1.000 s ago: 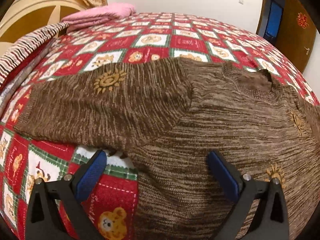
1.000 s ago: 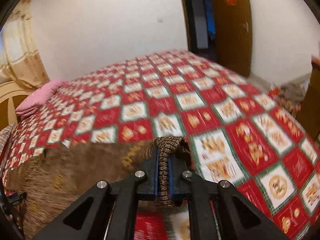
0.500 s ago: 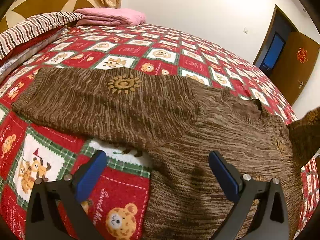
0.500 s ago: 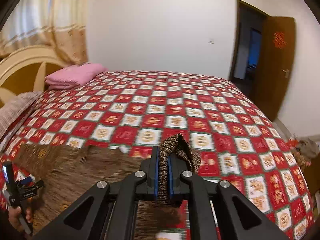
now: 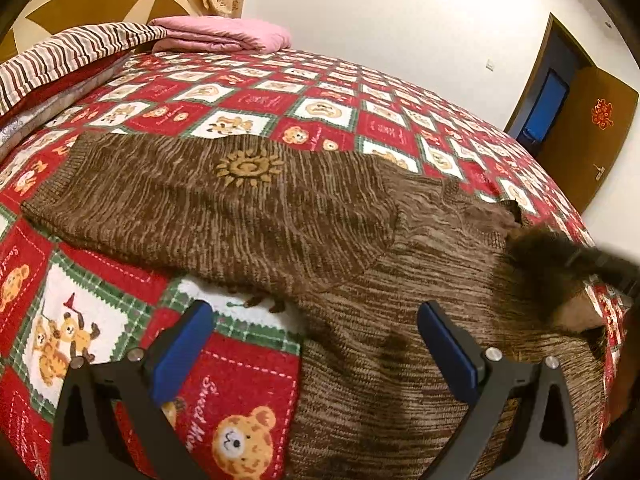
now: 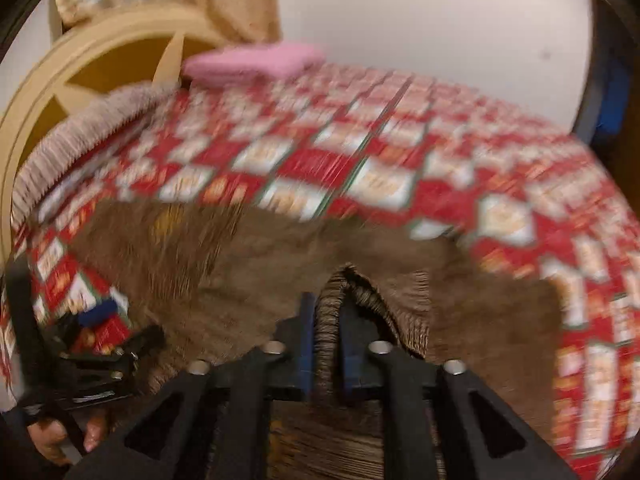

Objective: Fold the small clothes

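Since the earlier frames, the right gripper [image 6: 324, 332] has swung from the bare right side of the bed in over the garment, carrying the ribbed cuff [image 6: 352, 292] of the right sleeve with it; its jaws, then clamped flat on the knit, are now opening, with the cuff between the blue pads [image 6: 306, 328] and a small gap showing on either side of the fabric. Motion blur smears the rest of the right wrist view. Just beyond the fingertips lies the brown knit sweater [image 5: 400, 320], spread flat on the bed with its neckline toward the far right. Its left sleeve [image 5: 224, 204], bearing a tan sun motif [image 5: 248, 168], stretches out to the left across the quilt. In the left wrist view the folded-in right sleeve appears as a dark blurred mass [image 5: 560, 264] at the right edge, above the sweater body.

Left gripper [image 5: 312, 340]: jaws wide, holding nothing, hovering above the sweater's near left edge, one pad [image 5: 180, 348] over the quilt and the other over the knit; a hand [image 6: 60, 440] grasps its handle at the lower left of the right wrist view.

Surroundings: red, white and green teddy-bear quilt [image 5: 248, 400]; striped blanket [image 5: 68, 52] at far left; folded pink cloth [image 5: 224, 34] by the headboard [image 5: 96, 0]; brown door [image 5: 584, 128] at far right.
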Motion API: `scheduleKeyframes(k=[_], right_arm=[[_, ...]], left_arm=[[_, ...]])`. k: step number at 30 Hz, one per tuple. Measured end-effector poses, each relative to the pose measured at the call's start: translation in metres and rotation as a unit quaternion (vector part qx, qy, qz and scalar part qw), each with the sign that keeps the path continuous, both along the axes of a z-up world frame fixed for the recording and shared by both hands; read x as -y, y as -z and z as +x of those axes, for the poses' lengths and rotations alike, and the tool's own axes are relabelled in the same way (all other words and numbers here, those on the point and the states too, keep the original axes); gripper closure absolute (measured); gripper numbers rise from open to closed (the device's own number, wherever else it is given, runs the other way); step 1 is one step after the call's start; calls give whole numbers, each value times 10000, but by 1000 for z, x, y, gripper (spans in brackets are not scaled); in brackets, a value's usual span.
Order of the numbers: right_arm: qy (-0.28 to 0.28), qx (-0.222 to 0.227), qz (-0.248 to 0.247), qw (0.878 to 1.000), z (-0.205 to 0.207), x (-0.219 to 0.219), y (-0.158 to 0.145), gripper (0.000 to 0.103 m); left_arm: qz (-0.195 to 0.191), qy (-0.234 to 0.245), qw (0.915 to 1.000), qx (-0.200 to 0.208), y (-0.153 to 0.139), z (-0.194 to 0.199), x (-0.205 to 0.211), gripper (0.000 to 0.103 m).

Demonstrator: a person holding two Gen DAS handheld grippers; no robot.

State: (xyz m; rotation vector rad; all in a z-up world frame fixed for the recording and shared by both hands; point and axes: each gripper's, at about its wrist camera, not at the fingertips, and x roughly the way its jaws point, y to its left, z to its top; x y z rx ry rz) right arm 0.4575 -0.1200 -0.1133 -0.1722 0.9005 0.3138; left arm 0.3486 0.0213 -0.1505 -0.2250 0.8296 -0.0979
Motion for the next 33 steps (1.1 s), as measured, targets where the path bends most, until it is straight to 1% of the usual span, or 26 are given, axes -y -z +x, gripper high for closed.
scheduleKeyframes(k=[1, 2, 4, 7, 9, 10, 11, 12, 13, 15, 17, 18, 20, 21, 22, 23, 25, 26, 27, 29, 30, 31, 32, 33], right_arm=[[-55, -144, 1, 9999, -1, -6, 12, 52], [-164, -234, 121, 9995, -7, -8, 21, 48], [-340, -184, 314, 9988, -23, 0, 22, 48], [-346, 98, 301, 9989, -52, 36, 11, 48], [-95, 468, 310, 9984, -71, 81, -1, 48], [121, 661, 283, 9973, -79, 107, -5, 46], [369, 829, 225, 9956, -83, 129, -9, 40], [633, 982, 152, 9930, -89, 147, -11, 38], [1045, 1180, 86, 9875, -95, 173, -11, 35], [1633, 1344, 119, 9773, -101, 210, -9, 34], [2190, 1395, 212, 9655, -101, 246, -1, 34], [2348, 1329, 366, 9622, -102, 257, 3, 33], [2577, 1182, 1009, 9536, -106, 281, 12, 33], [2655, 1212, 1197, 9489, -109, 288, 12, 33], [2709, 1297, 1442, 9429, -114, 297, 12, 32], [2705, 1358, 1584, 9398, -118, 298, 12, 29], [2611, 1531, 1996, 9320, -128, 308, 12, 23], [2514, 1638, 2301, 9258, -134, 315, 12, 20], [2489, 1662, 2456, 9220, -136, 317, 12, 19], [2623, 1524, 2593, 9169, -131, 322, 17, 18], [2647, 1452, 2611, 9169, -129, 324, 19, 18], [2638, 1403, 2640, 9171, -126, 324, 21, 18], [2645, 1391, 2645, 9169, -125, 324, 21, 18], [2669, 1405, 2615, 9169, -125, 323, 20, 18]], left_arm=[[8, -11, 10000, -5, 0, 0, 0, 0], [21, -22, 10000, -7, 0, 0, 0, 0], [60, -55, 10000, -17, 1, 0, 0, 0], [190, -86, 9997, -86, 1, 0, 2, 0], [430, -97, 9990, -84, -3, -2, 6, 0], [676, -69, 9977, 8, -8, -5, 12, 0], [879, 24, 9961, 114, -14, -8, 19, 0], [1122, 164, 9933, 241, -22, -12, 29, 0], [1399, 366, 9888, 383, -31, -17, 43, 0], [1729, 842, 9794, 611, -52, -24, 76, 0], [1808, 1180, 9741, 675, -64, -26, 105, 0], [1889, 1398, 9697, 671, -67, -24, 128, 0], [2110, 1577, 9623, 672, -64, -18, 162, 0], [2282, 1647, 9574, 647, -57, -11, 183, 0], [2388, 1674, 9546, 610, -50, -5, 195, 0], [2526, 1665, 9514, 570, -43, 5, 207, 0], [2912, 1506, 9427, 616, -26, 25, 223, 0], [3104, 1315, 9397, 581, -18, 39, 225, 0], [3188, 1173, 9391, 511, -14, 48, 225, 0], [3332, 680, 9398, 326, -7, 72, 207, 0], [3559, 105, 9343, 185, -5, 86, 187, 0], [3596, -261, 9327, 39, -5, 94, 172, 0], [3491, -537, 9355, -99, -7, 99, 154, 0], [3296, -740, 9410, -201, -10, 101, 136, 0]])
